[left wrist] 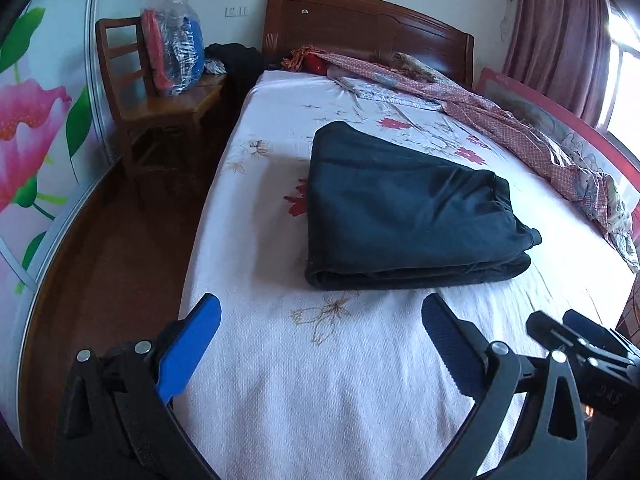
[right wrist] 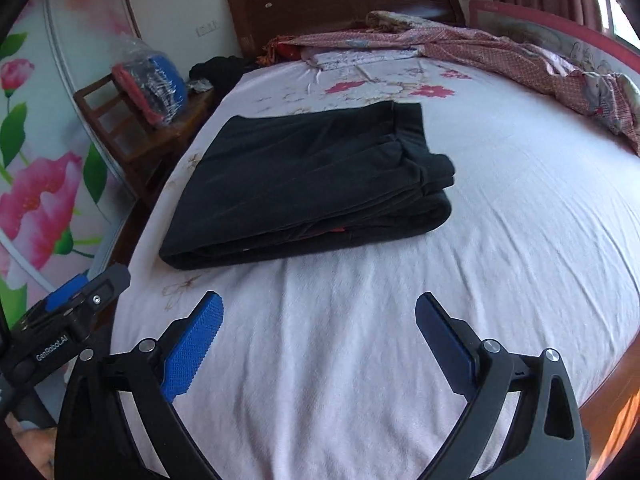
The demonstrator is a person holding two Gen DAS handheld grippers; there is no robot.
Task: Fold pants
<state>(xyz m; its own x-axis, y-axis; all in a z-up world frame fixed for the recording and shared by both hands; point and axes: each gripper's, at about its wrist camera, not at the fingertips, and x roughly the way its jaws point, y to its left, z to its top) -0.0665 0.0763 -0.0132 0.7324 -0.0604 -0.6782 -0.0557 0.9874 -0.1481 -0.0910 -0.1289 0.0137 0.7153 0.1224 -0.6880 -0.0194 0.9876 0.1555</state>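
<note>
Dark pants (left wrist: pixel 404 208) lie folded into a thick flat bundle on the white floral bed sheet (left wrist: pixel 304 380). They also show in the right wrist view (right wrist: pixel 312 184), with layered edges facing me. My left gripper (left wrist: pixel 320 312) is open and empty, held back from the near edge of the pants. My right gripper (right wrist: pixel 320 312) is open and empty, also short of the pants. The right gripper's body shows at the left wrist view's lower right (left wrist: pixel 576 344). The left gripper's body shows at the right wrist view's lower left (right wrist: pixel 68 320).
A wooden headboard (left wrist: pixel 360 24) and a crumpled red patterned quilt (left wrist: pixel 500 120) lie at the far end. A wooden chair (left wrist: pixel 160 112) with a plastic bag of clothes (left wrist: pixel 176 48) stands left of the bed. A floral wardrobe door (left wrist: pixel 32 120) lines the left.
</note>
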